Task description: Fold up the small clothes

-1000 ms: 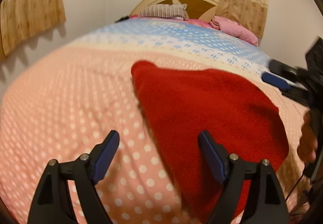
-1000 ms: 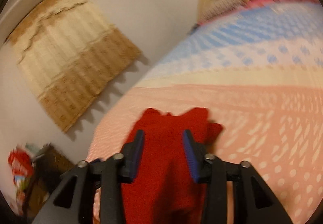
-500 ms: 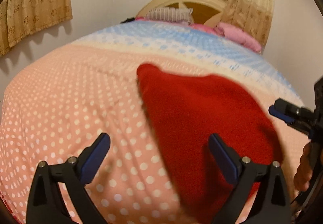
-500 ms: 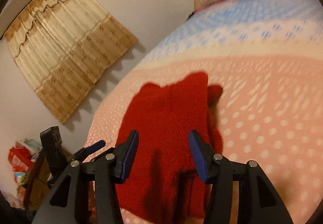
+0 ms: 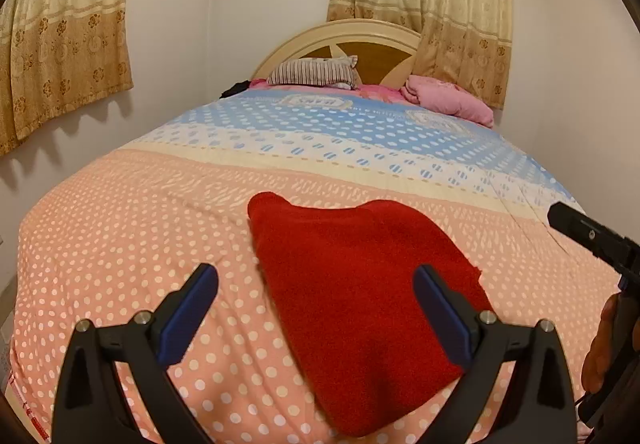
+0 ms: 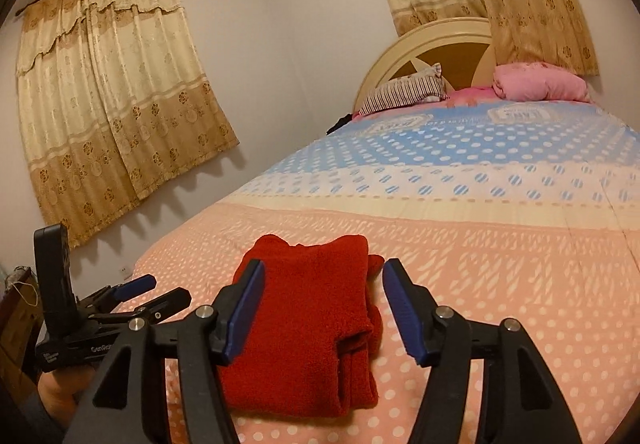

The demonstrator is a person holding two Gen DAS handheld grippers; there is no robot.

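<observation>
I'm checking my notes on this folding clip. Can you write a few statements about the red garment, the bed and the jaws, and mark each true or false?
1. The red garment lies folded on the polka-dot bedspread. True.
2. The left gripper is clamped on the garment. False: its jaws stand wide, holding nothing.
3. A striped pillow lies by the headboard. True.
4. The right gripper holds a sleeve. False: its jaws are opening, nothing gripped.
</observation>
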